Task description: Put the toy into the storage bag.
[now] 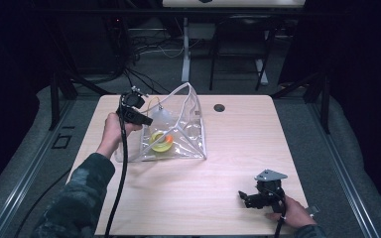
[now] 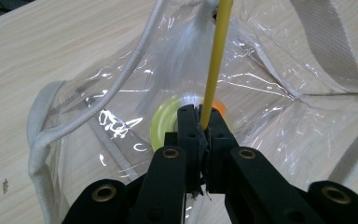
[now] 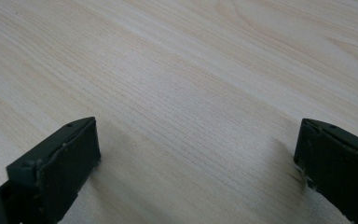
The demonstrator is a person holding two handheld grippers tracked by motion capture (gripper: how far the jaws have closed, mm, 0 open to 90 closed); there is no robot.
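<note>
the clear bag (image 1: 178,131) stands on the counter (image 1: 218,193), propped up in a tent shape, and the left gripper (image 2: 200,122) has its jaws pressed together on a thin yellow cord (image 2: 216,56) that runs up toward a metal bit at the top of the bag. my guess is the cord is a pull tab. if the left hand (image 1: 113,133) tugs hard, the light bag will likely lift or slide along the counter instead of opening, since nothing pins it down. the thin cord could also slip out of the jaws.

inside the bag, near its bottom, lies a yellow roll (image 1: 161,141) with an orange centre; it could shift if the bag tips.

the left hand is raised at the bag's left side, forearm angled in toward it. the right gripper (image 1: 253,198) rests low on the counter well away from the bag, jaws spread wide and empty, right hand (image 1: 290,213) behind it.
</note>
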